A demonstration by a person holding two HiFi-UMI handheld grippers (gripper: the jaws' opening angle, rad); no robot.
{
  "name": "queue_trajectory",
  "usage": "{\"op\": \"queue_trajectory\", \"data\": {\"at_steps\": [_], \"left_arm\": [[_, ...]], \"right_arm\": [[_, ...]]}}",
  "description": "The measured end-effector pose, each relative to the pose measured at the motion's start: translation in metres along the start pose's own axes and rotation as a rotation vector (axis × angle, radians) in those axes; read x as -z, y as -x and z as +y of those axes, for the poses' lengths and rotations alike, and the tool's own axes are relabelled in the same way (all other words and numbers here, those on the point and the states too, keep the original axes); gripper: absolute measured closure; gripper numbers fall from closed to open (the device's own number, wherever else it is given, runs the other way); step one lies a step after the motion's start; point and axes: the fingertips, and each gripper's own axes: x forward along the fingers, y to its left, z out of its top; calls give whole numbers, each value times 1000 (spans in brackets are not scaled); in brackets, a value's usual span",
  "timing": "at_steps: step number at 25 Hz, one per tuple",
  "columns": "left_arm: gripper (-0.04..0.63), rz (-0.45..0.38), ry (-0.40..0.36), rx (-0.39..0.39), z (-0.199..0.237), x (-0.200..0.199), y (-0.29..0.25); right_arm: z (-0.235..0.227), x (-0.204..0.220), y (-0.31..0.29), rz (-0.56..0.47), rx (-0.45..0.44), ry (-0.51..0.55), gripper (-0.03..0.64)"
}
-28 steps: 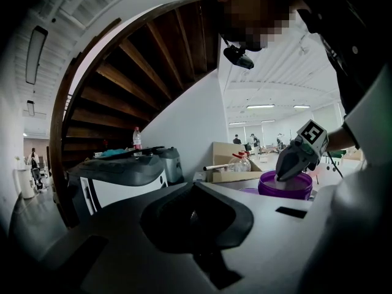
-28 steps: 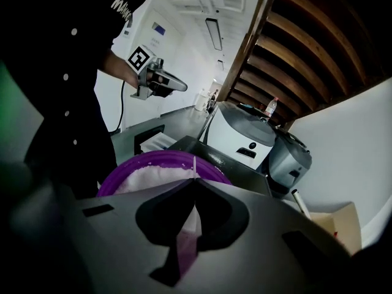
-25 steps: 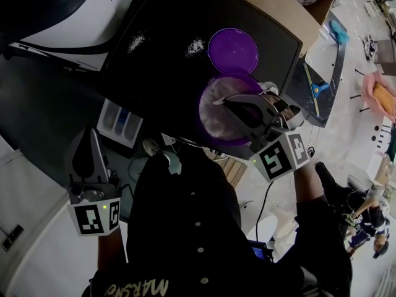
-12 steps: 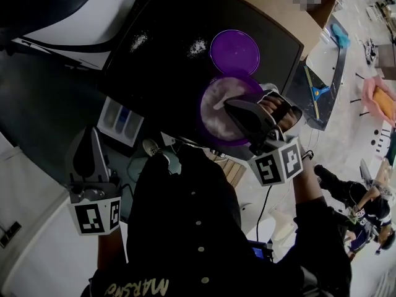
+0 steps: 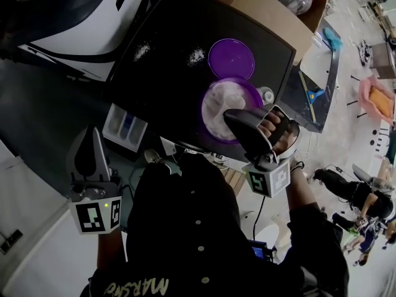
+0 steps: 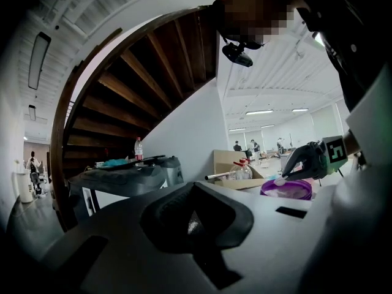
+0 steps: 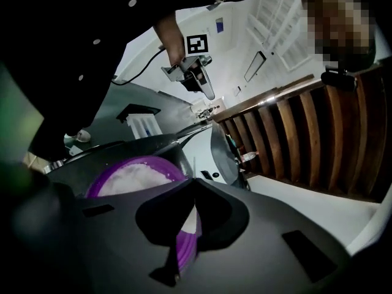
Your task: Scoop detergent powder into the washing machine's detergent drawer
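Note:
A purple bowl (image 5: 213, 127) full of white detergent powder (image 5: 219, 107) stands on the black top of the washing machine (image 5: 173, 36), its purple lid (image 5: 231, 59) just behind it. My right gripper (image 5: 229, 116) reaches over the bowl from the right, tips at the powder, shut on a thin white scoop (image 6: 280, 180); its handle shows between the jaws (image 7: 191, 192). The open white detergent drawer (image 5: 125, 127), with blue inserts, sticks out lower left. My left gripper (image 5: 93, 144) hovers near the drawer, shut and empty (image 6: 195, 192).
Spilled powder patches (image 5: 142, 51) (image 5: 196, 56) lie on the black top. A small clear cup (image 5: 266, 94) sits right of the bowl. A cardboard box (image 5: 272, 8) stands behind, another white machine (image 5: 80, 17) far left, a blue brush (image 5: 320, 91) on the floor.
My right gripper has swung its tips lower over the powder and its marker cube has dropped toward me; the scoop head is now hidden under it. The left gripper stayed put.

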Motion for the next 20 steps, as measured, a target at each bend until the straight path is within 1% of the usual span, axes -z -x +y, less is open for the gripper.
{"op": "queue_trajectory", "data": {"at_steps": [4, 10, 14, 20], "left_arm": [[591, -42, -13, 7, 8, -14, 5], [591, -77, -17, 4, 24, -24, 16], [591, -83, -18, -25, 38, -25, 30], [591, -82, -9, -111, 70, -20, 65]], "right_arm": [[-13, -14, 4, 21, 61, 36, 586], [-21, -31, 1, 28, 76, 55, 586], [-28, -60, -11, -27, 82, 73, 584], [-33, -121, -44, -153, 79, 104, 584]]}}
